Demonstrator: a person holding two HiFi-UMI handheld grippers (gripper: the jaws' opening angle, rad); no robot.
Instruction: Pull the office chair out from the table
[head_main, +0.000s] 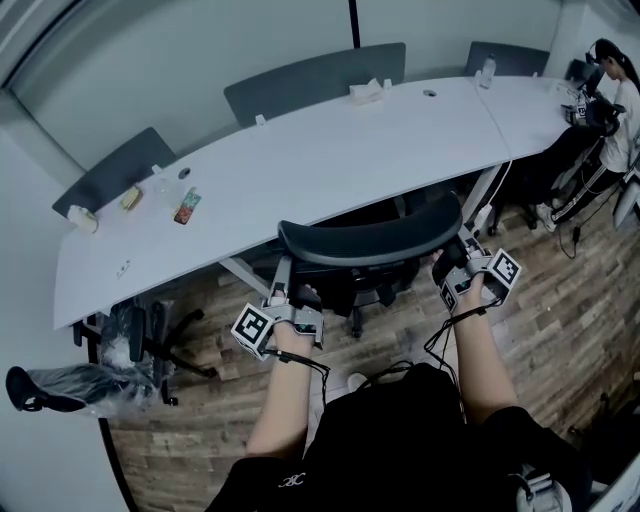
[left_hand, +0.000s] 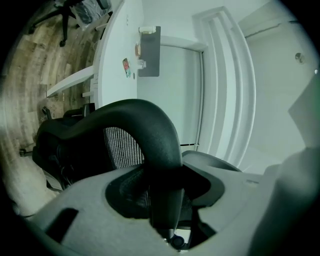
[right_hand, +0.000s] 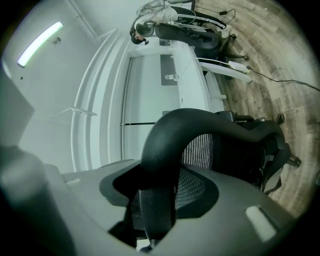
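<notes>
**Both grippers clamped on the back of the chair**

The left gripper (head_main: 283, 292) has its jaws closed around the left end of the curved black back frame of the office chair (head_main: 370, 240). In the left gripper view the frame bar (left_hand: 150, 130) arches down and runs straight between the jaws of that gripper (left_hand: 165, 200), filling the gap, with the mesh backrest showing just behind it. The right gripper (head_main: 456, 262) pinches the same frame at its right end. In the right gripper view the bar (right_hand: 165, 135) drops between the two jaws and is gripped there (right_hand: 157, 200).

Both forearms reach forward from the person's lap, one to each end of the backrest, with a cable trailing from each gripper.

The office chair faces the long white table (head_main: 330, 150) with its back toward the person. Its seat lies partly under the near table edge, and its base stands on the wood-plank floor (head_main: 560, 310).

On the table lie a small colourful packet (head_main: 187, 206) near the left end, a tissue box (head_main: 367, 90) and a bottle (head_main: 487, 70) toward the far edge. Dark chair backs (head_main: 310, 80) line the far side. Another person (head_main: 610, 110) sits at the far right end – well apart from the grippers. A second chair under clear plastic (head_main: 140, 340) stands at the left, beside the table's end
</notes>
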